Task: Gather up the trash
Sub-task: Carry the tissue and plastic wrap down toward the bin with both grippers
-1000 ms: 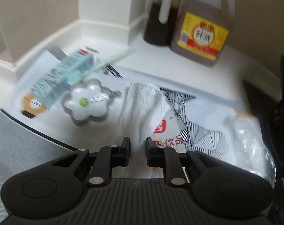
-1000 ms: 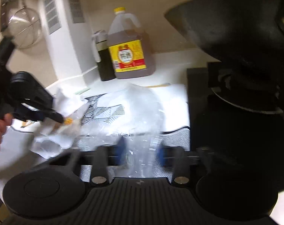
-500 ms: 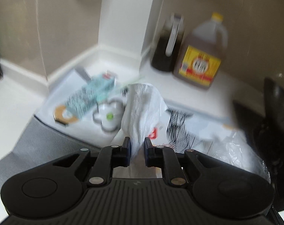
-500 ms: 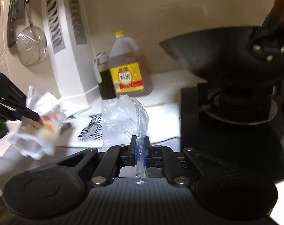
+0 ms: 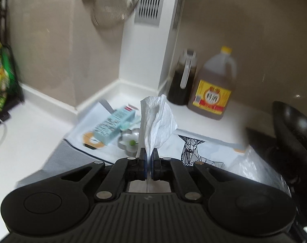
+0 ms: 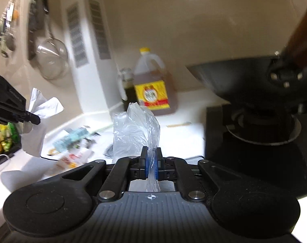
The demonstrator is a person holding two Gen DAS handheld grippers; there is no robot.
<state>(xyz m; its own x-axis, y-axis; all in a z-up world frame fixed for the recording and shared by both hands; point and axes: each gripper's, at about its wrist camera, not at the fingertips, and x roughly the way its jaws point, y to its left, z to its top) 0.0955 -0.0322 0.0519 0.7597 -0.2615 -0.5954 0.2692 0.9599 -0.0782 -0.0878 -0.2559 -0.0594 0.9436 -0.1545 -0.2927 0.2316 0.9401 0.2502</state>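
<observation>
**A:** What's new in the left wrist view?

**B:** My left fingers are now clamped tight on the white plastic bag. A second ago it lay flat on the table; now it hangs clear of it, its loose end standing up just beyond my tips. So one piece of trash is collected. The blue carton and the flower-shaped mould lie ahead and to the left of my fingers, not yet picked up.

**A:** Room to move there?

**B:** Open table to the left. Ahead are the wall corner and the oil jug; the black wok crowds my right.

**A:** And the right wrist view?

**B:** My right fingers, apart a second ago, are pressed together on the clear plastic bag, which is also lifted and rises in front of the tips. The left gripper shows far left, the white bag dangling from it, well apart from mine.

**A:** Edges?

**B:** The wok and stove sit close on the right, so I judge leftward and upward the freer way out.
</observation>
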